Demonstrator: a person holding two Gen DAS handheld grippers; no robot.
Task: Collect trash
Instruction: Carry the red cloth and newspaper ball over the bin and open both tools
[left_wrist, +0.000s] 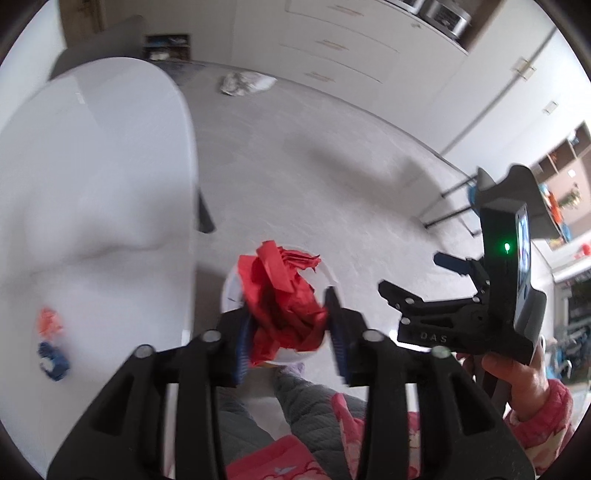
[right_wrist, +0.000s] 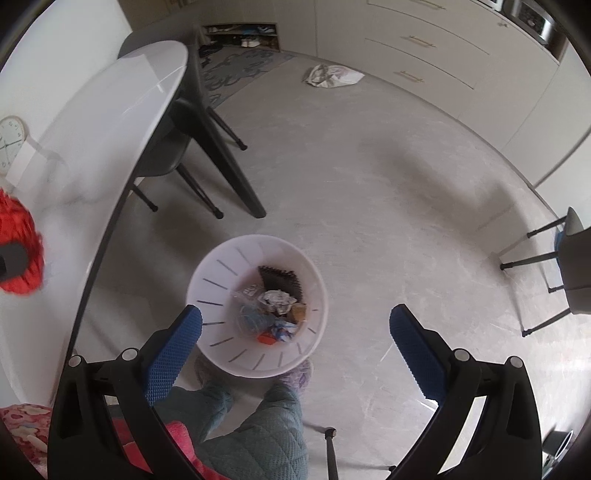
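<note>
My left gripper (left_wrist: 290, 328) is shut on a crumpled red paper (left_wrist: 284, 299) and holds it above the white trash bin (left_wrist: 231, 291), which is mostly hidden behind the paper. In the right wrist view the bin (right_wrist: 221, 266) stands on the floor beside the table and holds several pieces of trash (right_wrist: 271, 310). My right gripper (right_wrist: 295, 332) is open and empty above the bin; it also shows in the left wrist view (left_wrist: 413, 280). Red and blue scraps (left_wrist: 51, 343) lie on the white table (left_wrist: 92, 184). The red paper shows blurred at the left edge of the right wrist view (right_wrist: 20, 247).
A crumpled white bag (right_wrist: 332, 75) lies on the grey floor near the drawers (right_wrist: 417, 55). Dark chairs (right_wrist: 207, 147) stand by the table (right_wrist: 110, 122); another chair (right_wrist: 554, 266) is at the right. The person's legs and slippers (right_wrist: 295, 373) are just behind the bin.
</note>
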